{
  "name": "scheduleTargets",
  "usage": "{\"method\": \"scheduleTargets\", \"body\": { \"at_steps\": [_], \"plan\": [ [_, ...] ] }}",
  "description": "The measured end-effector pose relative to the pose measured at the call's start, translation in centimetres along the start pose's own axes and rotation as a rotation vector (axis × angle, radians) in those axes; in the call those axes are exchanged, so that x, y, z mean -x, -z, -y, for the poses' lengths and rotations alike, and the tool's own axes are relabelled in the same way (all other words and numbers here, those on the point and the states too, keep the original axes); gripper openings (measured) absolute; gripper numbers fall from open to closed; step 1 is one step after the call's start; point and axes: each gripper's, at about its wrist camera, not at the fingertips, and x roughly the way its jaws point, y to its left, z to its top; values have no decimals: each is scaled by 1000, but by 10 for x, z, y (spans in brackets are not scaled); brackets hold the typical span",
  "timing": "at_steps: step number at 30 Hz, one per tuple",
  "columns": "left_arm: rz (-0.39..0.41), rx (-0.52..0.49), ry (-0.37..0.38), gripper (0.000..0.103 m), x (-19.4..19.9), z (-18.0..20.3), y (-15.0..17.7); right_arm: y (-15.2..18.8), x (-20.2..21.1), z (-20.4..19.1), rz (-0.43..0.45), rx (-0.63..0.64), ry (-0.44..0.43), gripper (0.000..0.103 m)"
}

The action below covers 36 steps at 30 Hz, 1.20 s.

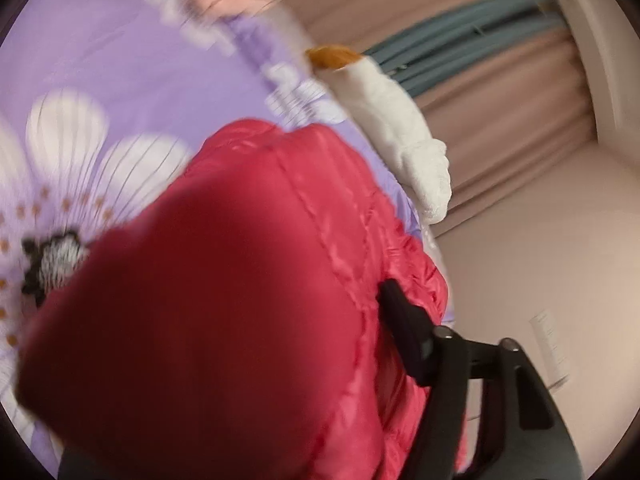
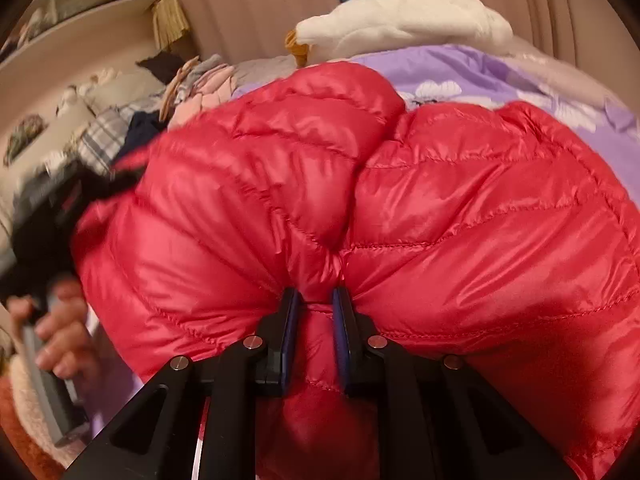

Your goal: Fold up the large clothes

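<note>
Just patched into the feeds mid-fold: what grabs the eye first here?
The glossy red puffer jacket fills both views, bunched up on the purple floral bedspread. The right hand-held gripper pinches a fold of it at the bottom centre. Behind, a white plush goose lies along the bed's far edge by the curtains.

Black jaws, blue pads (image 2: pixel 289 336), silver screws.
</note>
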Motion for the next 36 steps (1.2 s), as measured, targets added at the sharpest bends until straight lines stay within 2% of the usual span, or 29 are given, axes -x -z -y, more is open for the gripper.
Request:
{"method": "scheduleTargets", "body": {
  "at_steps": [4,8,9,16,20,22,23,25,27,28,30,32,33,36],
  "plan": [
    [91,-277,-24,55,14,59,19,2,0,8,-11,-33,-33,14],
    [102,-589,-30,55,21,109,55,-1,-2,9,-12,-45,-44,14],
    [99,-637,-18,57,22,117,63,0,-1,12,-10,-61,-60,13],
    [71,-736,15,57,29,138,84,9,6,39,4,-209,-197,8],
    [95,-800,-75,57,29,135,81,9,20,56,-19,-355,-277,6],
    [69,-745,-102,57,29,120,68,6,37,64,-20,-420,-323,6],
    [44,-674,-115,57,28,107,57,4,48,66,6,-433,-338,6],
    [1,-575,-139,57,28,83,40,-5,70,67,85,-425,-347,6],
    [-18,-543,-154,57,28,68,33,-20,78,59,157,-395,-361,6],
    [-25,-508,-161,57,27,59,30,-28,73,53,159,-379,-378,6],
    [-42,-399,-179,57,23,46,25,-38,49,38,96,-349,-387,6],
    [-61,-270,-182,60,20,27,13,-38,12,27,0,-324,-322,6],
    [-71,-221,-177,61,18,18,6,-32,-8,25,-35,-315,-292,0],
    [-119,-25,-145,61,14,-3,-7,-26,-27,8,-25,-198,-192,0]
  ]
}}
